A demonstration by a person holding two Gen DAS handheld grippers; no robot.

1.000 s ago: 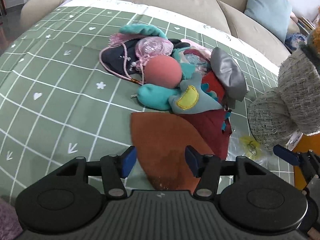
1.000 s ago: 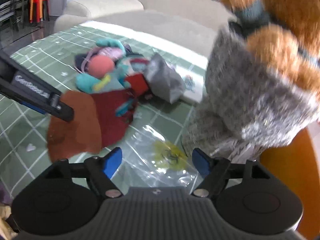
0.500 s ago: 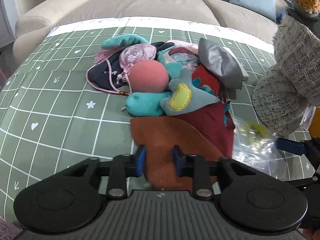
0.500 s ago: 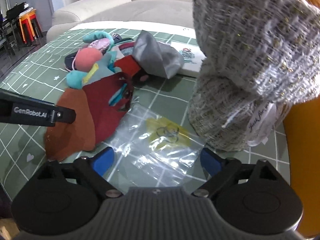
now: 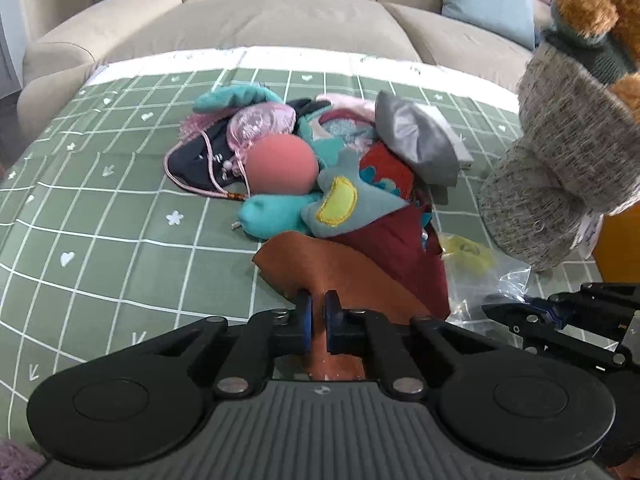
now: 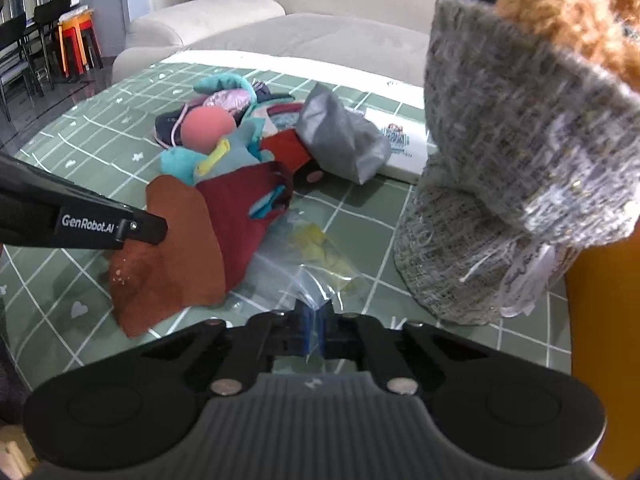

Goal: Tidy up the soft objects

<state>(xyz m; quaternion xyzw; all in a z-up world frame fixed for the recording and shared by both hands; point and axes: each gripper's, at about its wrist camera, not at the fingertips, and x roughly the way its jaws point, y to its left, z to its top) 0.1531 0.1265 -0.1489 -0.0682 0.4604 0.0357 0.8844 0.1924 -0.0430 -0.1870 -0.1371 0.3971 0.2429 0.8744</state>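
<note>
A brown felt cloth (image 5: 352, 276) lies at the near edge of a pile of soft things on the green gridded tablecloth (image 5: 100, 200). My left gripper (image 5: 318, 312) is shut on its near edge, and the cloth puckers between the blue pads. Behind it lie a dark red cloth (image 5: 400, 248), a teal plush toy (image 5: 280, 212), a pink ball (image 5: 280, 166) and a grey cloth (image 5: 416, 140). My right gripper (image 6: 316, 326) is shut on the near corner of a clear plastic bag (image 6: 316, 264) with yellow contents. In the right wrist view the left gripper (image 6: 152, 228) reaches the brown cloth (image 6: 172, 256) from the left.
A teddy bear in a grey knitted dress (image 5: 560, 168) stands close on the right, next to an orange object (image 6: 600, 320). A white box (image 6: 400, 144) lies behind the grey cloth. A beige sofa (image 5: 280, 24) with a blue cushion (image 5: 488, 4) runs behind the table.
Both grippers went from open to shut. The left one closed on the brown cloth's near edge; the right one closed on the plastic bag's corner, which now bunches up.
</note>
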